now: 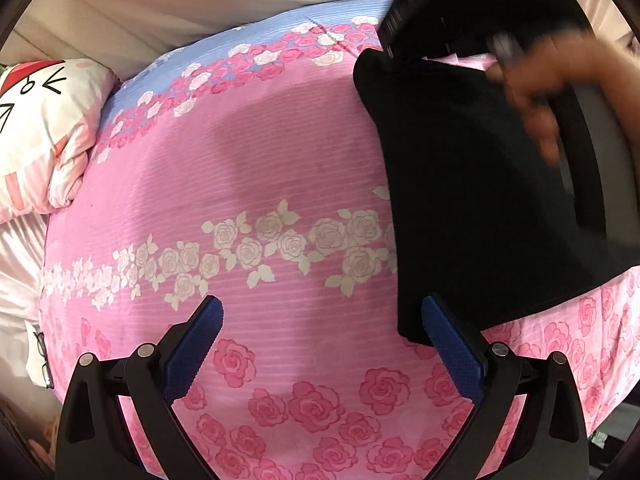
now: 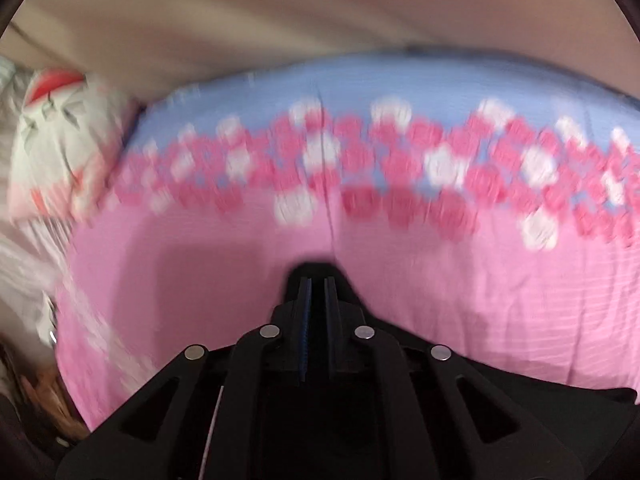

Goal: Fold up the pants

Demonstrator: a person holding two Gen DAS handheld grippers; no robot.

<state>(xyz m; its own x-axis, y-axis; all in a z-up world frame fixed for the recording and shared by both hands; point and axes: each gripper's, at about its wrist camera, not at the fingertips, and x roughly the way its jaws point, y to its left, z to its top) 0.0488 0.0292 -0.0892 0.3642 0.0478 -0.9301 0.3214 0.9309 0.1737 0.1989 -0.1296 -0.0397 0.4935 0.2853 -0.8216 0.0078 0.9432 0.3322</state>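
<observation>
2 blue-padded fingers of the left gripper (image 1: 322, 344) stand wide apart in the left wrist view, with nothing between them, hovering over a pink rose-print bedspread (image 1: 240, 184). Ahead and to the right of this gripper lie the black pants (image 1: 480, 200), a dark slab whose long axis runs from the near right finger away toward the far right. Their near corner sits just beside, and partly behind, the right finger's tip (image 1: 434, 308). At the far end of the pants the right gripper (image 1: 452, 12) shows as a black body gripped by a blurred hand (image 1: 536, 92); its fingers cannot be seen from here. Far to the left of the gripper a cartoon-face pillow (image 1: 44, 128) rests at the bedspread's edge, and a pair of glasses (image 1: 42, 356) lies low on the left.

From the right wrist view, heavily blurred, the right gripper (image 2: 318, 284) has its 2 fingers drawn nearly together on a fold of the black pants (image 2: 316, 270), which peaks just past the fingertips and spreads back beneath the gripper toward the lower right (image 2: 580, 392). Beyond lies the bedspread (image 2: 480, 288), its blue band farthest off, with the pillow (image 2: 60, 148) far left.
</observation>
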